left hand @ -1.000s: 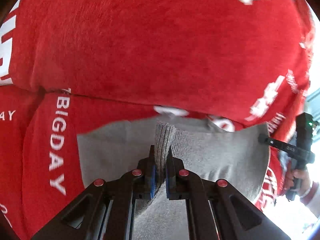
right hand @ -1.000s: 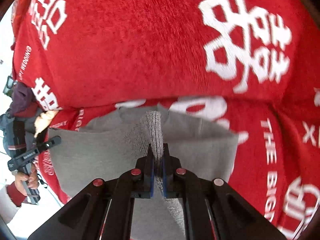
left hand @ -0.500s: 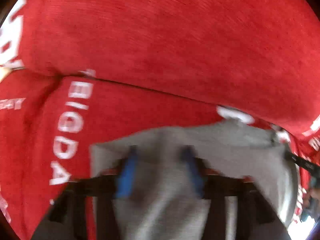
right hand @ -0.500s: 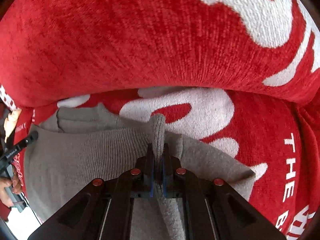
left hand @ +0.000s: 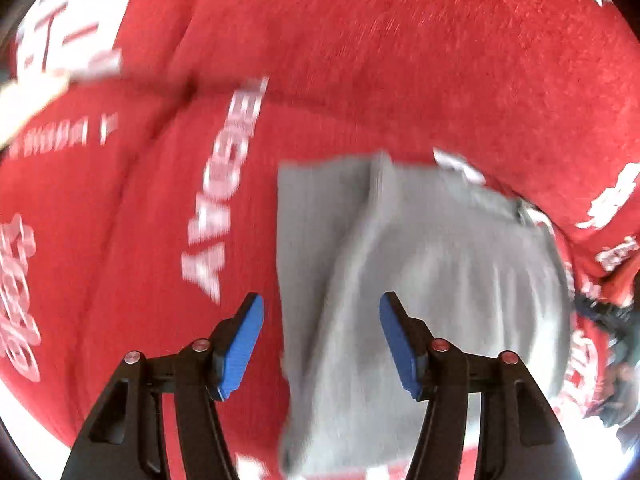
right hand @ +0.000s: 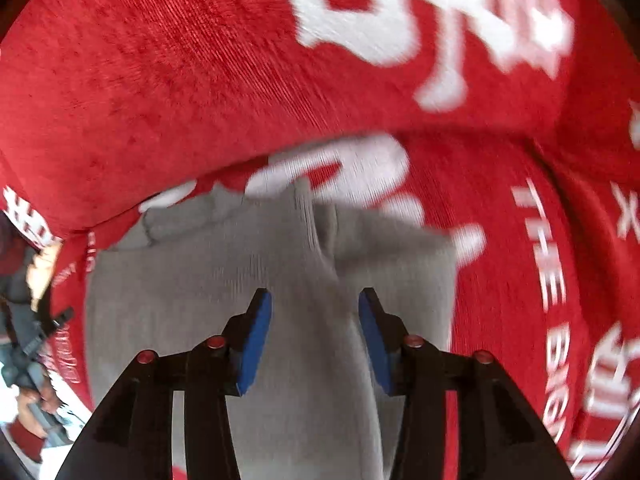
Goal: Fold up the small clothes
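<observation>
A small grey knitted garment (left hand: 432, 280) lies folded on a red cloth with white lettering (left hand: 360, 60). It also shows in the right wrist view (right hand: 224, 280). My left gripper (left hand: 320, 312) is open, its blue pads apart over the garment's left edge, holding nothing. My right gripper (right hand: 314, 304) is open too, its pads apart on either side of a raised fabric ridge (right hand: 308, 216) on the garment. Both views are motion-blurred.
The red cloth (right hand: 200, 60) bulges up like a cushion behind the garment. The person's hand with the other gripper (right hand: 32, 344) shows at the left edge of the right wrist view. A white surface edge (left hand: 24, 432) shows at the lower left.
Both grippers were shut on pinched folds of the grey garment; both have opened and let go. The garment now lies flat, and the left gripper has shifted left.
</observation>
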Demonstrator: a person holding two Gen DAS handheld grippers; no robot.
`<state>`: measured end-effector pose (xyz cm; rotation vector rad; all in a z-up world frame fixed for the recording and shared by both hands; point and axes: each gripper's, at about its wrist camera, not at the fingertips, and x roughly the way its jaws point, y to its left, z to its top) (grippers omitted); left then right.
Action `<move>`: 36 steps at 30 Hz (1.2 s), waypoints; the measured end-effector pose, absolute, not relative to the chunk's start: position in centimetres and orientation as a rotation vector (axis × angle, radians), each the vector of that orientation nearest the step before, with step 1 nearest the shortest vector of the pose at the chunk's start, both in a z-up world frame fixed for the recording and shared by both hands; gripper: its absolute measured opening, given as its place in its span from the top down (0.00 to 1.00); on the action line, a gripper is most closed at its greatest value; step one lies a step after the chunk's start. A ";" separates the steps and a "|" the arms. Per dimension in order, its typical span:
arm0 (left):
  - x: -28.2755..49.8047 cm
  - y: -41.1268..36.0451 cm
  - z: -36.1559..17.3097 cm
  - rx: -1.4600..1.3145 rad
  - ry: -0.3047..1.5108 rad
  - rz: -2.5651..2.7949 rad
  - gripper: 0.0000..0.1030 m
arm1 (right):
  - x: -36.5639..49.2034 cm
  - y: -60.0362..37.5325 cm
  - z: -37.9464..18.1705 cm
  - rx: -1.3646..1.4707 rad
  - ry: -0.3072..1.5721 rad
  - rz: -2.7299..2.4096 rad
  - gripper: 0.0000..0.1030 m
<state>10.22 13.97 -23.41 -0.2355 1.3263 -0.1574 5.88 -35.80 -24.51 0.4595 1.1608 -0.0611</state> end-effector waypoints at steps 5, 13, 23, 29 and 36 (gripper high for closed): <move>3.4 15.2 -24.5 -0.438 1.419 -0.150 0.41 | -2.6 -37.3 -25.4 0.697 1.160 -0.089 0.52; -1.3 16.1 -28.2 -0.853 1.456 -0.098 0.41 | -14.1 -37.3 -29.0 1.120 1.076 -0.095 0.49; -0.7 16.0 -28.5 -0.946 1.329 -0.040 0.83 | -13.5 -36.1 -33.2 1.386 0.969 -0.057 0.72; -1.7 17.2 -29.1 -0.834 1.358 -0.031 0.83 | -12.8 -36.1 -30.8 1.253 1.002 -0.046 0.92; -2.2 18.0 -28.8 -0.754 1.366 -0.048 0.85 | -13.0 -36.5 -32.7 1.176 1.061 -0.060 0.92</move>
